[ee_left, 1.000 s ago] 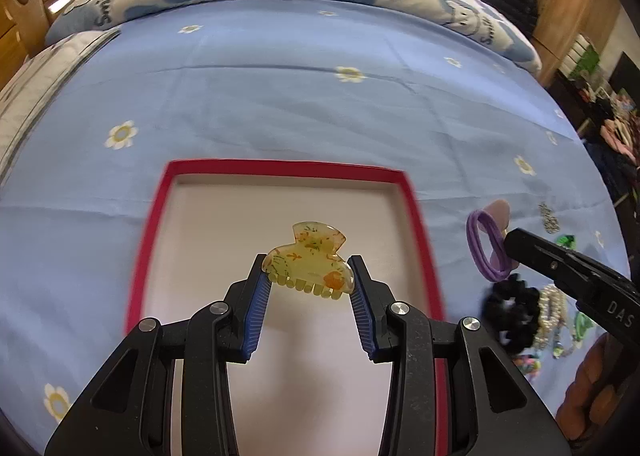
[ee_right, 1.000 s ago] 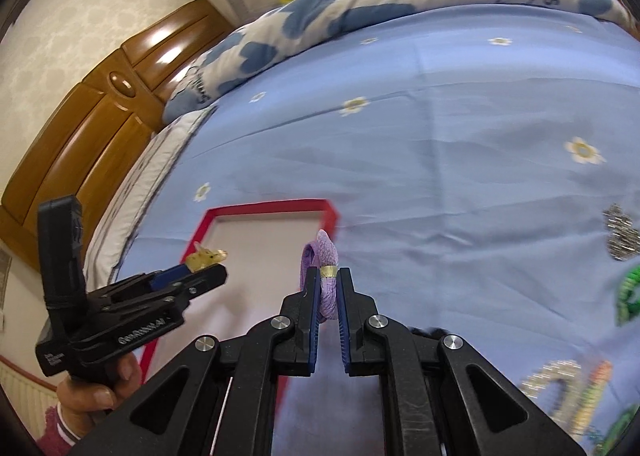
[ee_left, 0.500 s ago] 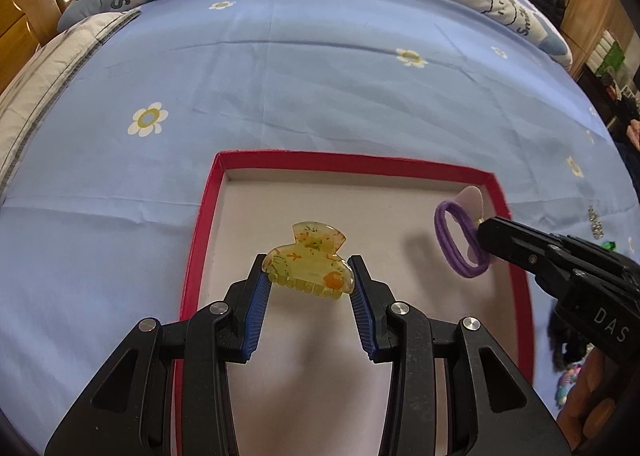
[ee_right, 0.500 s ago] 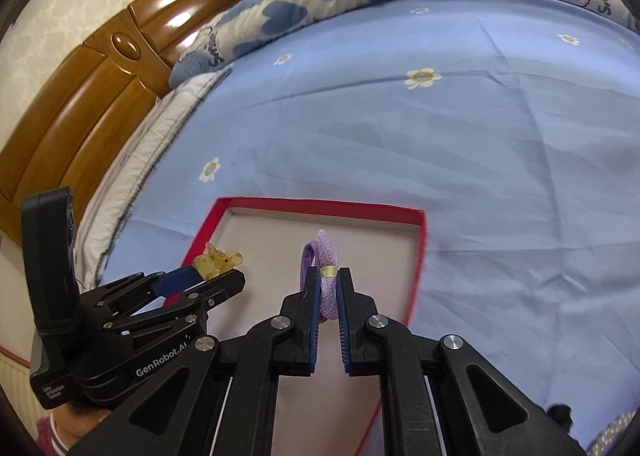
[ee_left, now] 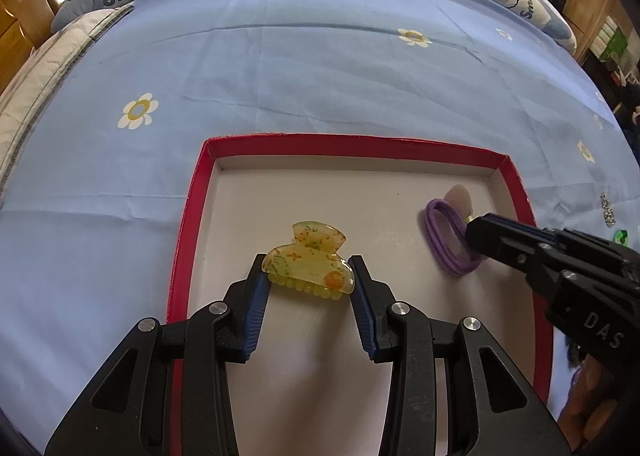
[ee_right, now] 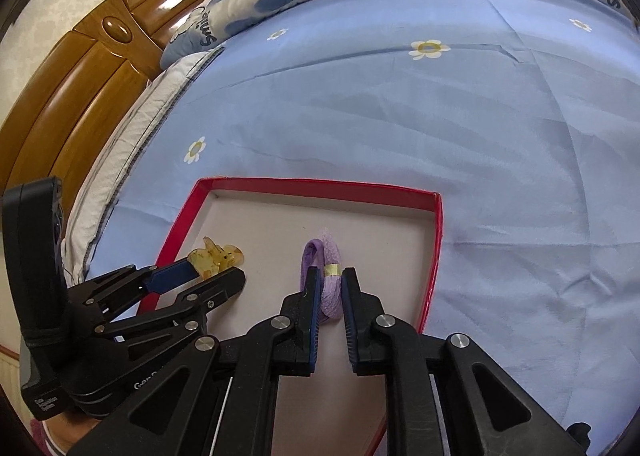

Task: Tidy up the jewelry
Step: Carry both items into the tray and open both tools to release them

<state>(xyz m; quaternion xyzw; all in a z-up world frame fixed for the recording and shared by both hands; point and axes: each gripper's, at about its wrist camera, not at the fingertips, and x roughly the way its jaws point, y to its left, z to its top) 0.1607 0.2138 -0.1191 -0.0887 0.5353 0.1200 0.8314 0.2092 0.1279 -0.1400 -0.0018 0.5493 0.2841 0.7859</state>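
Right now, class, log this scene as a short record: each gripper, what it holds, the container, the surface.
left gripper: shut on yellow hair claw, over the box
right gripper: shut on purple hair tie, over the box
container: red-rimmed box, pale floor, nothing lying loose in the part shown
surface: blue bedsheet with daisies

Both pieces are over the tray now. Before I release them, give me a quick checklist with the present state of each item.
1. Left hand-held gripper clamps the yellow hair claw: ok.
2. Right hand-held gripper clamps the purple hair tie: ok.
3. Hair claw inside the red rim of the tray: ok.
4. Hair tie inside the same rim, near the right wall: ok.
5. The two pieces apart, bare tray floor between them: ok.
6. Either piece touching the tray floor: cannot tell.
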